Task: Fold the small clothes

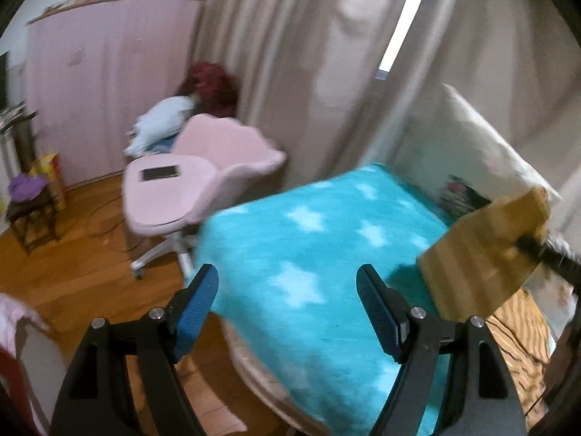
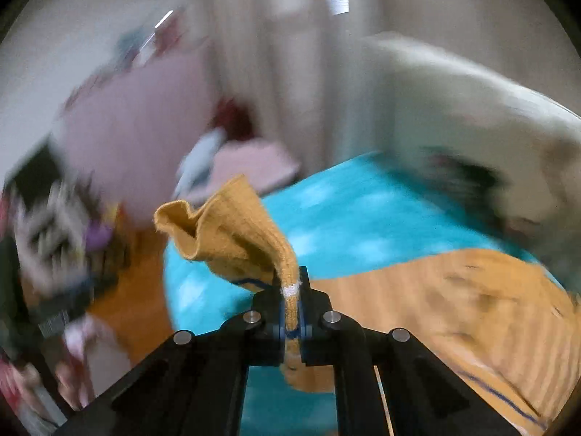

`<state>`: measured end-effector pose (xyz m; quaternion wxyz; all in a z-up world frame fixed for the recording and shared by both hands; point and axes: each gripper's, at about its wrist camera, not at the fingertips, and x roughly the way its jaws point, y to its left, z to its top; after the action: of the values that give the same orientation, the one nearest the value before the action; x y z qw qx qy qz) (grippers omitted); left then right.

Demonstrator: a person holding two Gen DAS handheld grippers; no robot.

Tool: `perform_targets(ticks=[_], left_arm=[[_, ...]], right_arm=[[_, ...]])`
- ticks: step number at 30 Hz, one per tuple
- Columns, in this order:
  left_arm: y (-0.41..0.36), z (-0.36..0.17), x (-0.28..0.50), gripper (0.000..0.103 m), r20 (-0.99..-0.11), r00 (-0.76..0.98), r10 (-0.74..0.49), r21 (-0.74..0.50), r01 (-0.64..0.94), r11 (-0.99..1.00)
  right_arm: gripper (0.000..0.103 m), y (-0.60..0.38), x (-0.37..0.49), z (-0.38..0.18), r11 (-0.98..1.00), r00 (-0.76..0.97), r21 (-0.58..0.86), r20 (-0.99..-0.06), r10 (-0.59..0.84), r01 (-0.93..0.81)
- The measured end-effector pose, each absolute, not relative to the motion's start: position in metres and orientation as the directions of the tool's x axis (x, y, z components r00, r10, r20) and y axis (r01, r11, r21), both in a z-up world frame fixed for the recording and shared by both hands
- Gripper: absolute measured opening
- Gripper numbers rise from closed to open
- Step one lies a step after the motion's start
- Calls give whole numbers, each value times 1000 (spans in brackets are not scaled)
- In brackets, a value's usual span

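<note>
A mustard-yellow knitted garment (image 2: 472, 301) lies on the turquoise star blanket (image 2: 345, 225) of a bed. My right gripper (image 2: 290, 301) is shut on a bunched part of the garment (image 2: 232, 232), which sticks up above the jaws. In the left wrist view the lifted garment (image 1: 483, 247) hangs at the right, held by the right gripper (image 1: 552, 258), with more of it lying flat (image 1: 523, 334) below. My left gripper (image 1: 287, 305) is open and empty above the blanket (image 1: 308, 239), left of the garment. The right wrist view is blurred by motion.
A pink swivel chair (image 1: 196, 181) with a phone (image 1: 159, 172) on its seat stands left of the bed. A white pillow (image 1: 468, 152) and beige curtains (image 1: 308, 54) are behind the bed. A pink wardrobe (image 1: 101, 83) and small stool (image 1: 32, 210) stand on the wooden floor.
</note>
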<state>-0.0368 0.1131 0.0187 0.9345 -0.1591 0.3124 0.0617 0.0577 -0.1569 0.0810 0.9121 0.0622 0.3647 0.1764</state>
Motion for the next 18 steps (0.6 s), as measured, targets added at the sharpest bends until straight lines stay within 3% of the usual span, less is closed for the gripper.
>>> perform_targets(ticks=[5,10,14,18], left_arm=[[57,18,-23,81,-602,792,-99,-244,-65,968],[0,1,-6,81,-636,741,-215,-247,69,967],[-48,-16,8,81,-678,673,-296,-241,177,954],[-81,-29,19,81,-725,616,-307,-204,234,951]], right_arm=[[6,-339,37,84,946,748,308,-650,133,99],[6,-482,-10,35,866,672,279,-735,-86,415],[8,-535,-24,-19,808,585,334,-811,-15,484],[16,-544,-36,-28,805,584,367,-811,32,466]])
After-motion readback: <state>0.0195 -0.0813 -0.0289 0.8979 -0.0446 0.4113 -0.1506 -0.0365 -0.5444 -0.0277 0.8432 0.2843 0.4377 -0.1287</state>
